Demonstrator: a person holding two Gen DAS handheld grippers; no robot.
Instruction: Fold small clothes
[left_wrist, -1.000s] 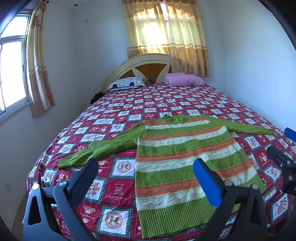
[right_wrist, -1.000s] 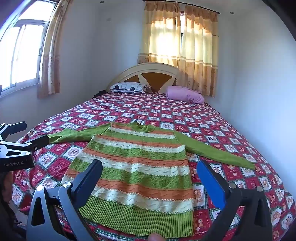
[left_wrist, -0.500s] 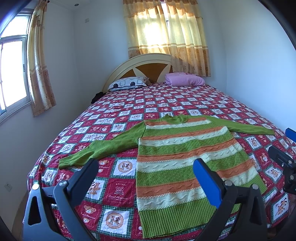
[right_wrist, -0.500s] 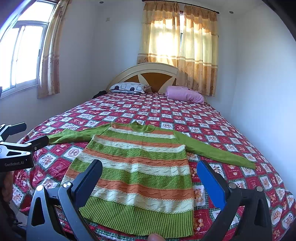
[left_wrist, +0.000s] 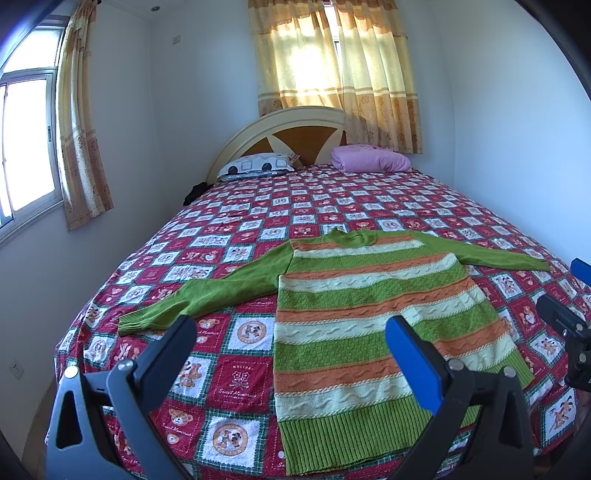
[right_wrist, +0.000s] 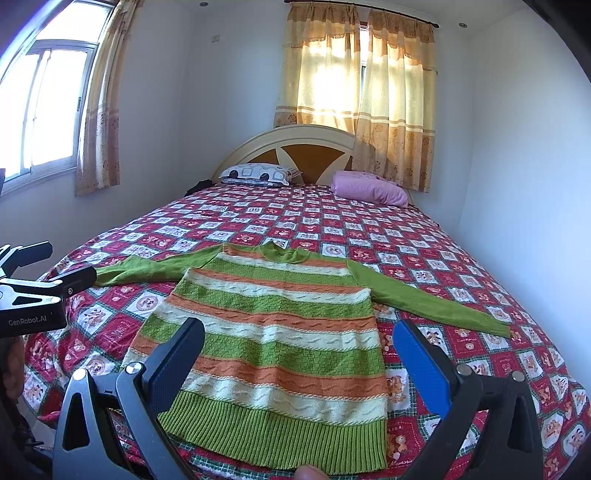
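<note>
A green, orange and cream striped sweater (left_wrist: 354, 314) lies flat on the bed, hem toward me, both green sleeves spread out sideways. It also shows in the right wrist view (right_wrist: 273, 332). My left gripper (left_wrist: 291, 343) is open and empty, held above the near edge of the bed by the sweater's left side. My right gripper (right_wrist: 299, 350) is open and empty, above the sweater's hem. The right gripper shows at the right edge of the left wrist view (left_wrist: 569, 325). The left gripper shows at the left edge of the right wrist view (right_wrist: 40, 288).
The bed has a red patchwork cover (left_wrist: 332, 206) with bear prints. A patterned pillow (left_wrist: 255, 166) and a pink folded blanket (left_wrist: 369, 158) lie by the headboard (left_wrist: 288, 129). Walls stand close on the left and right. Curtained windows are behind and to the left.
Both grippers have drifted very slightly; the sweater lies as before and both grippers stay open.
</note>
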